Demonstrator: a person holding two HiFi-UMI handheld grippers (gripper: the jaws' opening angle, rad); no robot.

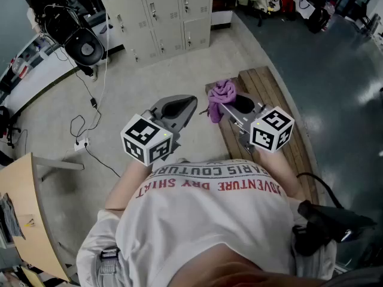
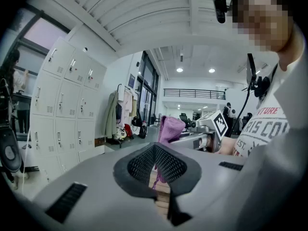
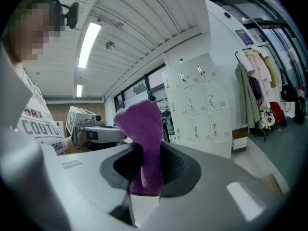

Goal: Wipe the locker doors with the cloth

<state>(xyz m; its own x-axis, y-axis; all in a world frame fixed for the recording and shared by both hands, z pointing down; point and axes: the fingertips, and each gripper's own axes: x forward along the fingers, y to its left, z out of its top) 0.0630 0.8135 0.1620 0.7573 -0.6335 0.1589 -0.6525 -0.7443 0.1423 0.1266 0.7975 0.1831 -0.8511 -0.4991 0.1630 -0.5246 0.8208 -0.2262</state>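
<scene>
Cloth [image 1: 222, 92] is hanging in the right gripper [image 1: 220, 107] above the far end of the wooden bench [image 1: 272, 91], with the lockers [image 1: 157, 18] standing well apart, far left.
Its jaws are clamping onto the purple fabric; the left gripper [image 1: 184, 105], just beside it, is hovering with jaws together, holding nothing.

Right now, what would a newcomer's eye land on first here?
The purple cloth, pinched in the right gripper's fingers above the wooden bench, stands out first. Next come the pale lockers across the floor ahead, not yet reached, and the left gripper, shut and empty beside the right one.
</scene>
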